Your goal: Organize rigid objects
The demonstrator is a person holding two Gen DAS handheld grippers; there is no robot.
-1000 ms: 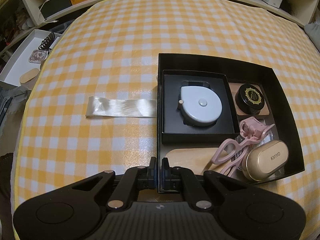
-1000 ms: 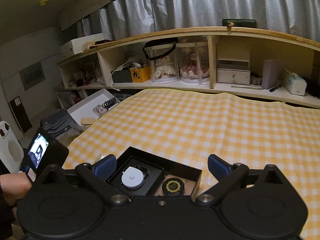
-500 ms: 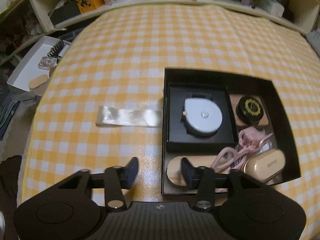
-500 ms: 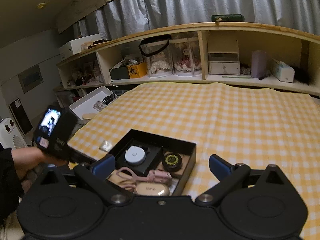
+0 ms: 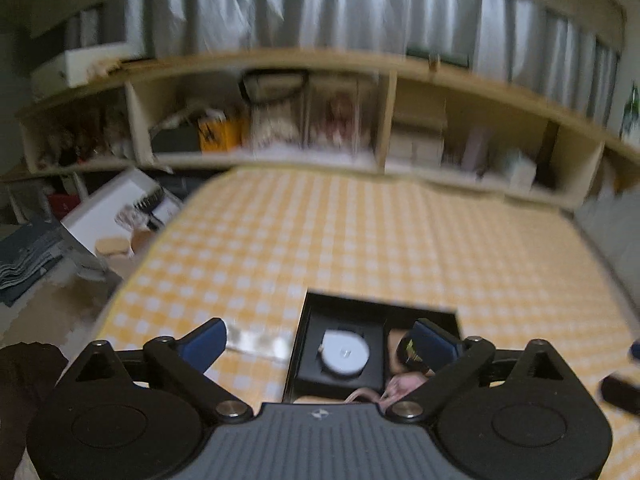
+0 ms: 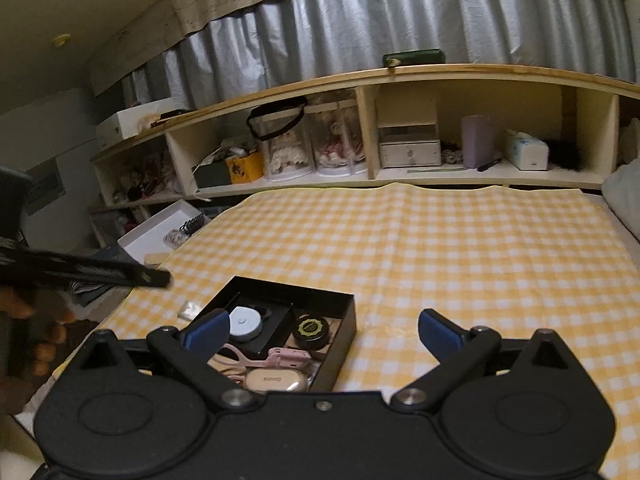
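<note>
A black box [image 6: 347,316] sits on the yellow checked cloth [image 6: 440,248]. It holds a white tape measure [image 6: 245,323] in a black inner tray, a black round jar [image 6: 310,328], a pink clip [image 6: 280,357] and a gold earbud case [image 6: 276,380]. My right gripper [image 6: 324,330] is open and empty, above the box's near edge. My left gripper [image 5: 320,346] is open and empty, raised over the same box [image 5: 304,320]; the tape measure [image 5: 345,356] shows between its fingers. This view is blurred.
A clear plastic strip [image 5: 256,340] lies on the cloth left of the box. A white open box [image 6: 160,228] stands off the cloth's left edge. Wooden shelves [image 6: 400,160] with dolls and boxes run along the back. The left gripper's body [image 6: 80,270] crosses the right view.
My left gripper went from shut to wide open and lifted and tilted up away from the box. My right gripper came forward and down slightly, so more of the box shows.
</note>
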